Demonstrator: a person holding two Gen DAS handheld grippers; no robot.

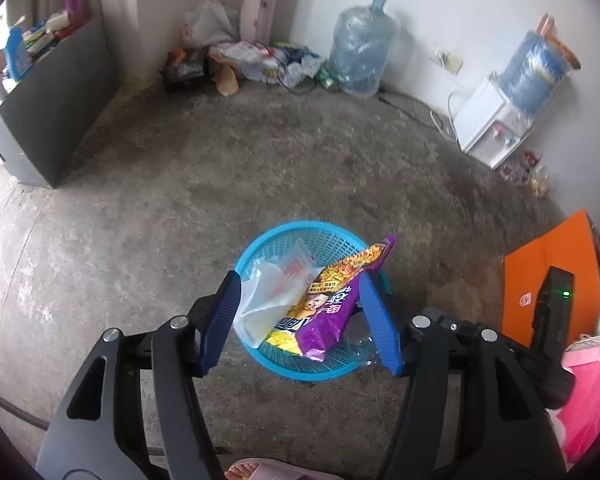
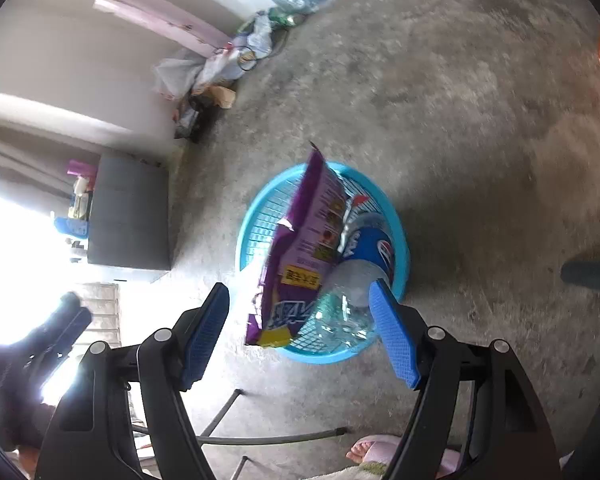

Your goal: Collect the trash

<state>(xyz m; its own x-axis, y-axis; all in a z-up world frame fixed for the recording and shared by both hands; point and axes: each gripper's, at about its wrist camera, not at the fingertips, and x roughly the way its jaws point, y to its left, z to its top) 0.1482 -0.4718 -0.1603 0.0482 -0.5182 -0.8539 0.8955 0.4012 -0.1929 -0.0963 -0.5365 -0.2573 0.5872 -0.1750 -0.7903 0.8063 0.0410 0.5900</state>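
Observation:
A blue mesh basket (image 1: 272, 240) (image 2: 256, 216) stands on the concrete floor. In it lie a purple snack bag (image 1: 332, 312) (image 2: 304, 240), a clear plastic bag (image 1: 268, 296) and a crushed Pepsi bottle (image 2: 368, 248). My left gripper (image 1: 300, 292) is open above the basket with nothing between its blue fingers (image 1: 224, 320). My right gripper (image 2: 300, 308) is open above the basket's near rim, empty. The snack bag sticks up out of the basket.
A pile of litter (image 1: 252, 60) and a large water jug (image 1: 360, 48) lie by the far wall. A water dispenser (image 1: 496, 128) stands at the right, a dark cabinet (image 1: 56, 104) at the left, an orange box (image 1: 548, 276) near right. My slippered foot (image 2: 376, 452) is below.

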